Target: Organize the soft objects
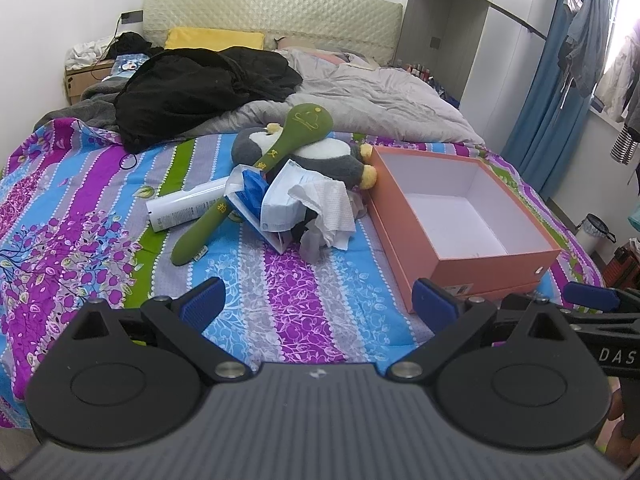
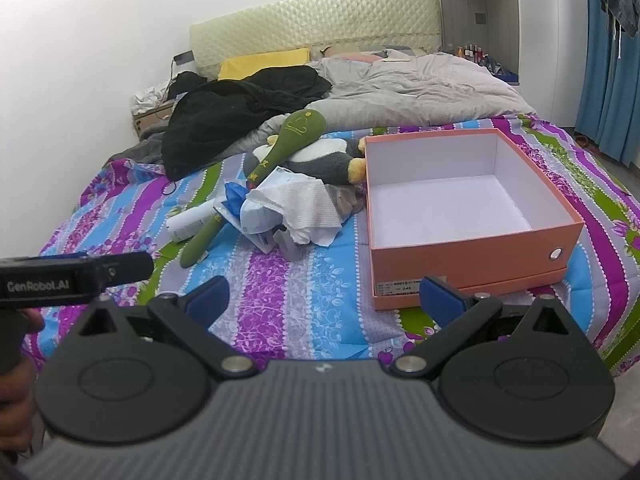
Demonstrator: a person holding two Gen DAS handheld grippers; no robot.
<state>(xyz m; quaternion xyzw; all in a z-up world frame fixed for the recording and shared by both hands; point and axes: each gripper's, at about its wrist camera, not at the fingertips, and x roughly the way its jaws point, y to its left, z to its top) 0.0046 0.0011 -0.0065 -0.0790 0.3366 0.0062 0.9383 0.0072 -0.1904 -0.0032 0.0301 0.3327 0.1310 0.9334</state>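
A pile of soft things lies mid-bed: a grey and white penguin plush (image 1: 320, 156) (image 2: 320, 158), a long green plush stick (image 1: 256, 172) (image 2: 256, 176) across it, a face mask pack (image 1: 280, 200) (image 2: 256, 208), a white tissue (image 1: 328, 204) (image 2: 308, 208) and a white tube (image 1: 184, 208) (image 2: 188, 222). An open, empty orange box (image 1: 472, 264) (image 2: 472, 252) stands to the pile's right. My left gripper (image 1: 320, 300) is open and empty, short of the pile. My right gripper (image 2: 324, 298) is open and empty, near the box's front corner.
The bed has a striped floral sheet (image 1: 280, 300) (image 2: 280, 304). Black clothing (image 1: 192, 88) (image 2: 232, 108) and a grey duvet (image 1: 360, 96) (image 2: 420, 88) lie behind the pile. Blue curtains (image 1: 552, 80) hang at the right. The other gripper shows at each view's edge (image 1: 592, 300) (image 2: 72, 276).
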